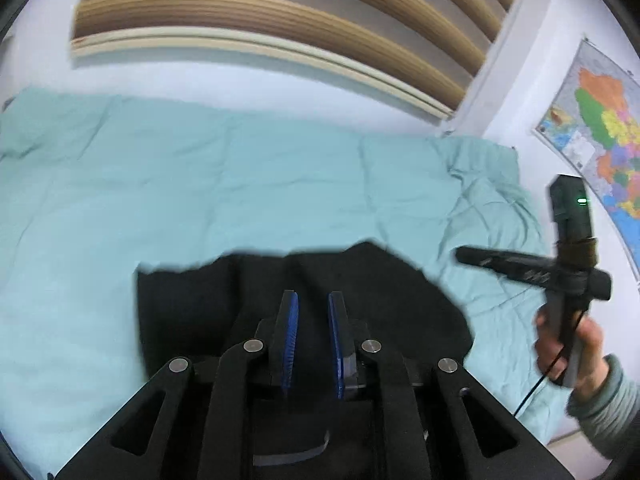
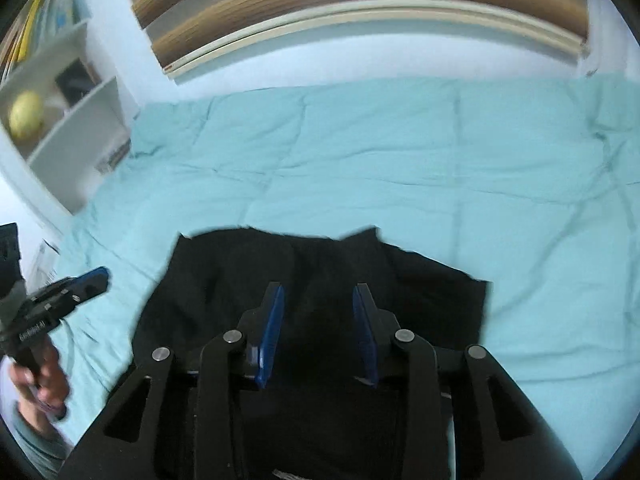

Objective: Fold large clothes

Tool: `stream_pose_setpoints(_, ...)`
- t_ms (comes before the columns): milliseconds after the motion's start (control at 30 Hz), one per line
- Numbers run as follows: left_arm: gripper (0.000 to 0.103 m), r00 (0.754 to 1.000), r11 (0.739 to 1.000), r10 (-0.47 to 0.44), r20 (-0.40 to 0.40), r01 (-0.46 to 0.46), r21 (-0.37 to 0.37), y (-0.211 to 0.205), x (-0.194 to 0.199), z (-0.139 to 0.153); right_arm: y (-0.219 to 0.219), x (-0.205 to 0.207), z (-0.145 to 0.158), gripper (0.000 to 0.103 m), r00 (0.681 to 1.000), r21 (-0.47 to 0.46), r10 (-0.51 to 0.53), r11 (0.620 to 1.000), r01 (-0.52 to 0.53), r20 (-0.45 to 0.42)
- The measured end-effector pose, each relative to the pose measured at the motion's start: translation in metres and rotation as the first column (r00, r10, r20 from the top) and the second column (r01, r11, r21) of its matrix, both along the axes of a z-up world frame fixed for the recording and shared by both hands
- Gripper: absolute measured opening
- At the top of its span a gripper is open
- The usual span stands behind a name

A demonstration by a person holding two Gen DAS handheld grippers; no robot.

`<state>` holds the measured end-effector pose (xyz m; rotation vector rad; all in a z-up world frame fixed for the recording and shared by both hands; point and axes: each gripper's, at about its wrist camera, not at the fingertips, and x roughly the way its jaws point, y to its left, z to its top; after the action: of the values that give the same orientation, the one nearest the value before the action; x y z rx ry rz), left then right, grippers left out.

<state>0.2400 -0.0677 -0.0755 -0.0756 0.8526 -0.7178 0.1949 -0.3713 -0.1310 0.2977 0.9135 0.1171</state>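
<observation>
A black garment (image 1: 192,312) lies bunched on the near part of a teal duvet (image 1: 240,180), its far edge ragged. My left gripper (image 1: 314,296) hovers over its middle; a narrow gap separates the blue pads and nothing is pinched between them. In the right wrist view the same garment (image 2: 432,300) spreads beneath my right gripper (image 2: 318,288), whose jaws stand clearly apart and empty. The right gripper (image 1: 460,254), held in a hand (image 1: 568,348), also shows over the duvet to the right of the cloth. The left gripper's tip (image 2: 102,274) shows at the left edge.
The duvet (image 2: 360,160) covers a wide bed reaching to a pale wall under slatted wooden blinds (image 1: 280,12). A coloured map (image 1: 600,128) hangs on the right wall. White shelves (image 2: 60,120) with a yellowish ball (image 2: 26,118) stand left of the bed.
</observation>
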Motion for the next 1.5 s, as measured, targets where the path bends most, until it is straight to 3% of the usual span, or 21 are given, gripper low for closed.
stream_pose_setpoints(167, 0.018, 0.992, 0.998, -0.062, -0.113, 0.062, 0.000, -0.037, 0.040, -0.023, 0.020, 0.041, -0.021, 0.039, 0.994, 0.097, 0.025, 0.995, -0.015, -0.103)
stream_pose_setpoints(267, 0.019, 0.974, 0.995, -0.083, -0.212, 0.094, 0.044, -0.038, 0.029, -0.064, 0.042, 0.029, -0.062, 0.040, 0.978, 0.123, 0.078, 0.991, -0.054, -0.195)
stream_pose_setpoints(367, 0.019, 0.945, 0.993, -0.094, -0.314, 0.112, 0.040, -0.022, 0.001, -0.108, 0.055, 0.001, -0.102, 0.040, 0.956, 0.143, 0.126, 0.986, -0.090, -0.265)
stream_pose_setpoints(467, 0.021, 0.916, 0.994, 0.027, -0.400, 0.018, 0.108, -0.007, -0.019, -0.159, 0.066, -0.028, -0.149, 0.043, 0.930, 0.177, 0.125, 0.982, -0.066, -0.347)
stream_pose_setpoints(567, 0.021, 0.893, 0.995, 0.098, -0.439, -0.072, 0.075, 0.003, -0.026, -0.188, 0.070, -0.040, -0.179, 0.043, 0.936, 0.193, 0.102, 0.981, -0.038, -0.337)
stream_pose_setpoints(667, 0.021, 0.906, 0.993, 0.112, -0.408, -0.083, 0.089, -0.001, -0.028, -0.183, 0.075, -0.040, -0.179, 0.043, 0.939, 0.167, 0.102, 0.985, -0.049, -0.328)
stream_pose_setpoints(800, 0.021, 0.936, 0.993, 0.079, -0.344, -0.044, 0.110, 0.001, -0.042, -0.156, 0.060, -0.051, -0.151, 0.046, 0.952, 0.171, 0.098, 0.984, -0.049, -0.291)
stream_pose_setpoints(867, 0.022, 0.944, 0.994, 0.075, -0.320, -0.046, 0.097, 0.007, -0.048, -0.142, 0.044, -0.064, -0.132, 0.058, 0.967, 0.190, 0.068, 0.982, -0.021, -0.246)
stream_pose_setpoints(933, 0.023, 0.945, 0.995, 0.082, -0.316, -0.060, 0.079, 0.010, -0.047, -0.132, 0.027, -0.075, -0.117, 0.083, 0.979, 0.180, 0.009, 0.983, 0.029, -0.203)
stream_pose_setpoints(1033, 0.023, 0.944, 0.994, 0.107, -0.313, -0.090, 0.070, 0.020, -0.051, -0.128, 0.008, -0.077, -0.117, 0.088, 0.978, 0.162, -0.059, 0.983, 0.092, -0.199)
stream_pose_setpoints(1167, 0.023, 0.938, 0.992, 0.123, -0.324, -0.116, 0.040, 0.024, -0.050, -0.126, -0.006, -0.066, -0.136, 0.087, 0.965, 0.258, -0.078, 0.955, 0.144, -0.250)
stream_pose_setpoints(1200, 0.023, 0.940, 0.992, 0.123, -0.319, -0.115, 0.045, 0.024, -0.050, -0.126, -0.005, -0.060, -0.143, 0.085, 0.962, 0.290, -0.068, 0.946, 0.147, -0.264)
stream_pose_setpoints(1267, 0.023, 0.943, 0.992, 0.122, -0.310, -0.109, 0.060, 0.026, -0.051, -0.126, 0.005, -0.050, -0.155, 0.060, 0.960, 0.368, -0.039, 0.919, 0.143, -0.276)
stream_pose_setpoints(1300, 0.024, 0.945, 0.992, 0.120, -0.304, -0.103, 0.072, 0.021, -0.051, -0.126, 0.009, -0.047, -0.157, 0.042, 0.961, 0.405, -0.020, 0.904, 0.136, -0.278)
stream_pose_setpoints(1333, 0.024, 0.947, 0.992, 0.118, -0.300, -0.099, 0.080, 0.014, -0.049, -0.125, 0.016, -0.046, -0.153, 0.024, 0.964, 0.380, -0.022, 0.916, 0.125, -0.264)
stream_pose_setpoints(1367, 0.024, 0.948, 0.992, 0.115, -0.297, -0.093, 0.087, 0.012, -0.050, -0.125, 0.021, -0.048, -0.144, 0.015, 0.969, 0.342, -0.024, 0.933, 0.110, -0.245)
stream_pose_setpoints(1500, 0.024, 0.950, 0.992, 0.104, -0.293, -0.077, 0.102, 0.008, -0.054, -0.126, 0.035, -0.073, -0.106, 0.012, 0.984, 0.240, -0.029, 0.968, 0.072, -0.178)
